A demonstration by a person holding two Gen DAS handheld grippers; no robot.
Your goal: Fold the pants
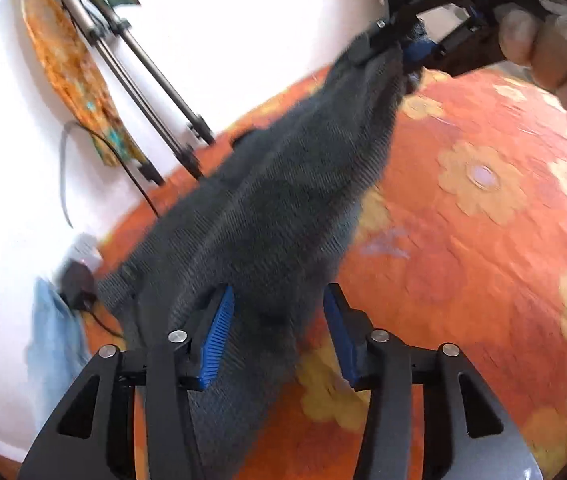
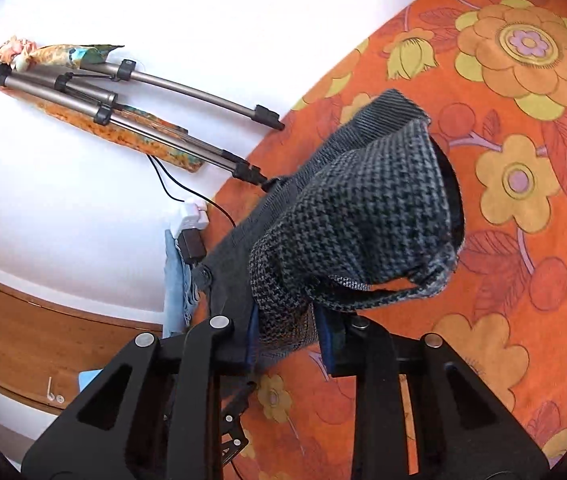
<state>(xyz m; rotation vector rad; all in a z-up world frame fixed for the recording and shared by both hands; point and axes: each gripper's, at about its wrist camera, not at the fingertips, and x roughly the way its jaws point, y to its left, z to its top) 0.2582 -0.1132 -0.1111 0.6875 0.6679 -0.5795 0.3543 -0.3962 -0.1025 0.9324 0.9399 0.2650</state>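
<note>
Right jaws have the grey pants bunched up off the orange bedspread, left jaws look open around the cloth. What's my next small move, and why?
Probably close the left gripper on the pants. Its jaws stand apart with the fabric lying loose between them, while the right gripper alone pinches a bunched end above the bedspread. A second grip would let you stretch the cloth flat before folding it.

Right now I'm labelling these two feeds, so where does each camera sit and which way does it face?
Left wrist: on the left gripper, facing down along the grey pants over the orange floral cover; its jaws stand open around the cloth; the right gripper and a hand show top right.
Right wrist: on the right gripper, facing the wall and tripod; its jaws pinch the pants.
Shared: pants, cover, tripod, white plug.
</note>
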